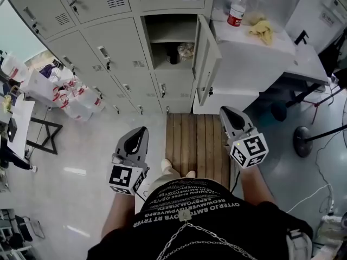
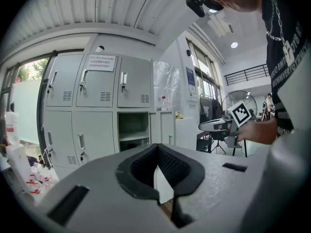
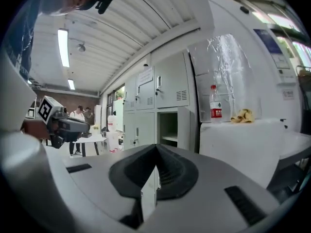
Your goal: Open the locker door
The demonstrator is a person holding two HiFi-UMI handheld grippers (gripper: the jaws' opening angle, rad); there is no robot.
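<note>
Already open: the locker door is swung out, and both grippers are empty.
Nearest, the left gripper [image 1: 141,131] and right gripper [image 1: 227,112] are held closed on nothing, above a wooden platform [image 1: 198,140] and well short of the lockers. Farther off, the locker door [image 1: 205,58] is seen ajar at its compartment's right. Any wider swing would best be made gently at the free edge, since a white cabinet [image 1: 255,58] bearing a bottle [image 1: 237,8] and a yellow cloth [image 1: 263,30] stands just beside it. Bags [image 1: 70,93] are piled far left.

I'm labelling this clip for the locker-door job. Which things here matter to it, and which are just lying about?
Belong to the job:
open locker door
its locker
left gripper and right gripper, both shut and empty

Just lying about:
water bottle
yellow cloth
bags on the floor
</note>
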